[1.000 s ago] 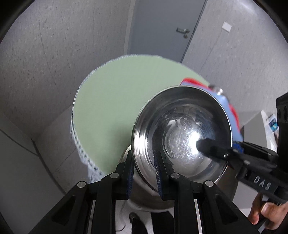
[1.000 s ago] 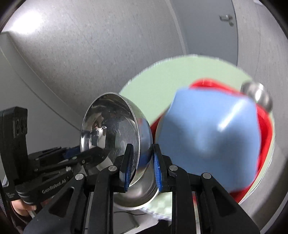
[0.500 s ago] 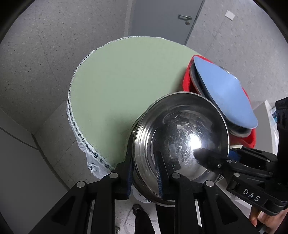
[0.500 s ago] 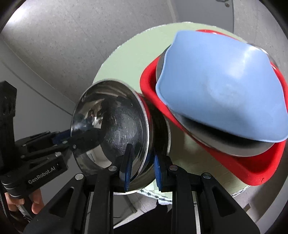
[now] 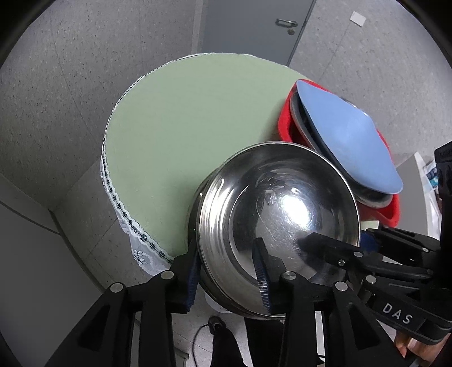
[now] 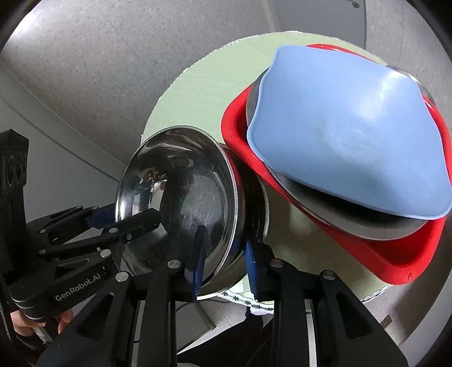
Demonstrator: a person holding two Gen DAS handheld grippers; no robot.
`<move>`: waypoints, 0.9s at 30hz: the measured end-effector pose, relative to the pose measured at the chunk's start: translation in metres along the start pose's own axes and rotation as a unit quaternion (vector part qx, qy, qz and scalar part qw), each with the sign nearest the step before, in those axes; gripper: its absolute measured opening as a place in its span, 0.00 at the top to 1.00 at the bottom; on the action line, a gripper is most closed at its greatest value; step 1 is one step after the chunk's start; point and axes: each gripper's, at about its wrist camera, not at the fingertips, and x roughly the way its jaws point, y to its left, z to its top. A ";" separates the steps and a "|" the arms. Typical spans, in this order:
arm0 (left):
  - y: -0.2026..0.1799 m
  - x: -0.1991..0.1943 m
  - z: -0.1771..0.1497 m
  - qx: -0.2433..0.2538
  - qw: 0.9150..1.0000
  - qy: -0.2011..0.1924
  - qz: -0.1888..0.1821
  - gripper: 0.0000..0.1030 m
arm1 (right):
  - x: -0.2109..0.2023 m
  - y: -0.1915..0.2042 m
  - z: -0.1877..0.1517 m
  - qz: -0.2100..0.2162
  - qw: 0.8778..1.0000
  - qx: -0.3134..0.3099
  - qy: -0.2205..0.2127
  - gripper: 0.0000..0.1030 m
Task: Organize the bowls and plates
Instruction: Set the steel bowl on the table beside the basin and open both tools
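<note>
**Steel bowls come down to the near edge of the table**

Both grippers grasp the rim of the same steel bowl, one on each side. The left gripper has one blue-padded finger inside the bowl and the other outside its wall, pinching the rim. The right gripper straddles the opposite rim the same way, one finger against the shiny inside, one outside.

This bowl sits nested in a second steel bowl, whose rim shows just behind it. A second ago the stack was lifted and tilted, covering much of the blue plate; now it is lower, at the near edge of the round green table, just above the lace trim of the cloth. Whether it rests on the table or hangs just over it cannot be told.

Beside the bowls, touching or nearly so, stands a red basin. It holds a steel plate with a blue plate on top, both tilted. A grey door shows beyond the table.
</note>
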 end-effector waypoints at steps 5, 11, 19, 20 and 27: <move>-0.005 -0.006 -0.005 0.002 1.000 0.004 0.004 0.65 | -0.003 0.003 -0.001 -0.001 1.000 0.000 0.004 0.64; -0.004 -0.014 -0.012 -0.007 1.000 0.005 -0.004 0.62 | -0.004 -0.001 -0.003 0.018 0.999 0.025 0.008 0.63; 0.004 -0.023 -0.015 -0.036 0.999 0.002 -0.002 0.45 | -0.007 -0.013 -0.001 0.052 0.996 0.074 0.012 0.56; 0.005 -0.022 -0.015 -0.037 0.999 0.003 -0.002 0.44 | -0.008 -0.013 -0.001 0.053 0.996 0.076 0.010 0.53; 0.001 -0.036 -0.019 -0.035 0.999 -0.007 -0.002 0.42 | -0.017 -0.011 -0.002 0.051 0.996 0.070 -0.001 0.38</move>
